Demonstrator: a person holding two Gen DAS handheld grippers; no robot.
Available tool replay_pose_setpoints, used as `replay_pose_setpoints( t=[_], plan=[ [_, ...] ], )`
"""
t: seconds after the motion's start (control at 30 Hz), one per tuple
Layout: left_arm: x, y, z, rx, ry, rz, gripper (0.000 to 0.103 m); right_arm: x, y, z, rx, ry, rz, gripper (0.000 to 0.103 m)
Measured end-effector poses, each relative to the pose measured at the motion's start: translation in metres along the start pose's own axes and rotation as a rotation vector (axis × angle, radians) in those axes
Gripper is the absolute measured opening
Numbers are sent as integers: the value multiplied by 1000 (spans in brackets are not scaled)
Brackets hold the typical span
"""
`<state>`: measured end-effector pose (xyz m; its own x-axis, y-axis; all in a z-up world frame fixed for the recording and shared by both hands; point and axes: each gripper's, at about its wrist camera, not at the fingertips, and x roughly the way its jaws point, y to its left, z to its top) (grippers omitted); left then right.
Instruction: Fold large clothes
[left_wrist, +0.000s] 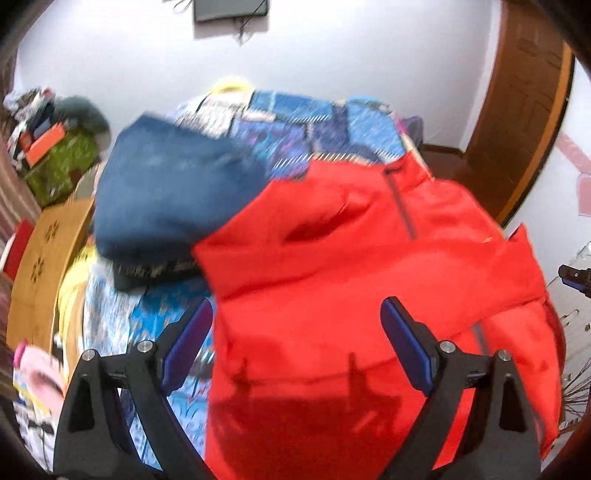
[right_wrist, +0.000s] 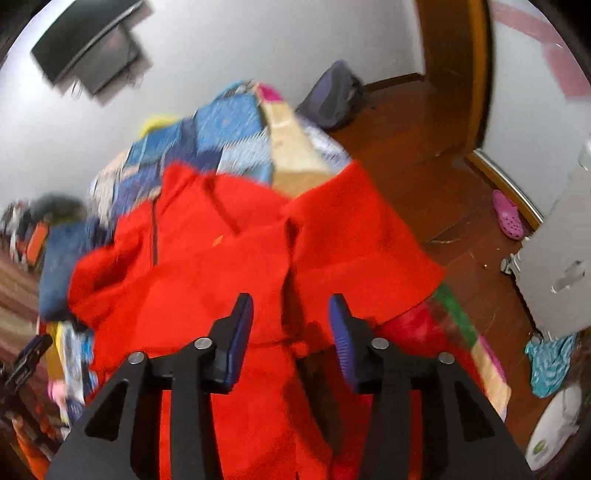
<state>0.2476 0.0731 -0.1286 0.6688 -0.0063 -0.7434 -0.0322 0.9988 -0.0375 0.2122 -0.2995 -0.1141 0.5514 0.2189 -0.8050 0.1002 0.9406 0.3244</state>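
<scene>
A red jacket (left_wrist: 369, 266) lies spread over the near end of a bed covered by a blue patchwork quilt (left_wrist: 295, 122). Its zip (left_wrist: 400, 203) runs up toward the collar at the far side, and one red sleeve (right_wrist: 354, 229) spills over the bed's right edge toward the brown wooden floor (right_wrist: 424, 147). Just to the left of the jacket, touching its edge, sits a folded dark blue garment (left_wrist: 166, 188) on top of another dark piece with a patterned band.

There is little in the way of containers: a green box (left_wrist: 59, 170) stands at the far left with orange and dark items piled on it, too blurred to name.

The left tool (left_wrist: 297, 332) hangs over the near part of the jacket with its jaws spread wide; the blue pads (left_wrist: 402, 339) are clear of the cloth and hold nothing. The right tool (right_wrist: 291, 325) is over the jacket's middle, near the start of the hanging sleeve, its jaws parted only partway, narrower than the left. Red fabric shows in the gap between its pads, but they do not press on it.

On the floor to the right lie a pink clog (right_wrist: 509, 216) and a crumpled turquoise cloth (right_wrist: 550, 363). A dark bag (right_wrist: 334, 96) leans by the wooden door frame (right_wrist: 458, 74) at the far wall.
</scene>
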Motion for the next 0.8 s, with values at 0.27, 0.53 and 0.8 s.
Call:
replay_pose_setpoints(
  t=[0.27,0.53,0.8],
  plan=[
    [13,-53,39,45,-30,-82,93,-7,-42,20,132,-36,-5,54],
    [67,-106,32,111,105,-149,93,38,-88,6,295,121,42,60],
    [114,-118,5,60,244,-168,93,84,-102,10,345,207,52,64]
  ],
)
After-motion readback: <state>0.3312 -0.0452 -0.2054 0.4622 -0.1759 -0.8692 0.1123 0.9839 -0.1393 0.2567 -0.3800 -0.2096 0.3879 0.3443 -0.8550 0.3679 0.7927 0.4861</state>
